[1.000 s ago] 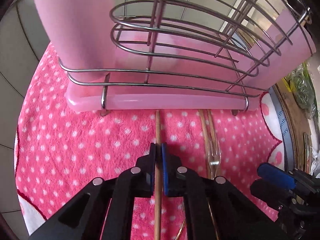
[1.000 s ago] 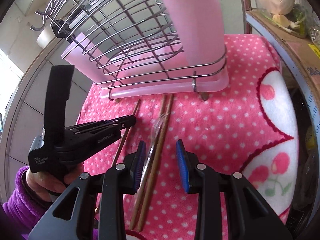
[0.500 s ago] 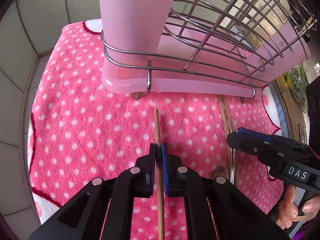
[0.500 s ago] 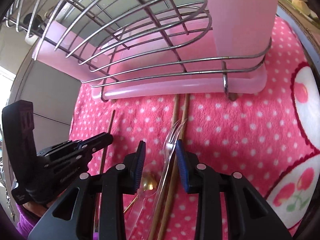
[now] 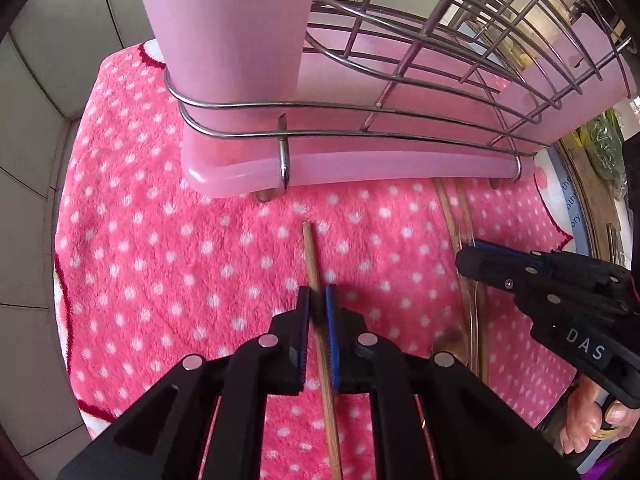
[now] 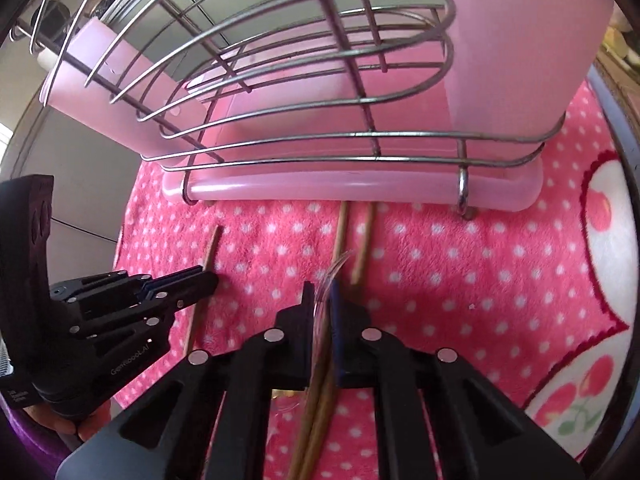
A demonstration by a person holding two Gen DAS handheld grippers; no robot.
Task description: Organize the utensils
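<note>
My left gripper (image 5: 316, 304) is shut on a single wooden chopstick (image 5: 311, 256) that points at the pink drying rack (image 5: 360, 168); this gripper also shows in the right wrist view (image 6: 200, 276). My right gripper (image 6: 324, 300) is shut on a clear plastic fork (image 6: 336, 268), with two wooden chopsticks (image 6: 340, 228) lying under and beside it on the pink dotted towel (image 6: 460, 280). It also shows in the left wrist view (image 5: 472, 256). A tall pink cup (image 5: 228, 32) stands in the rack's corner.
The wire rack (image 6: 320, 80) with its pink tray (image 6: 360, 192) fills the space ahead. Grey tiled wall (image 5: 40, 120) lies to the left. A counter edge with bagged items (image 5: 604, 148) lies to the right.
My right gripper has closed from open onto the clear fork and moved nearer the rack. My left gripper has drawn the chopstick back from under the rack and shifted left.
</note>
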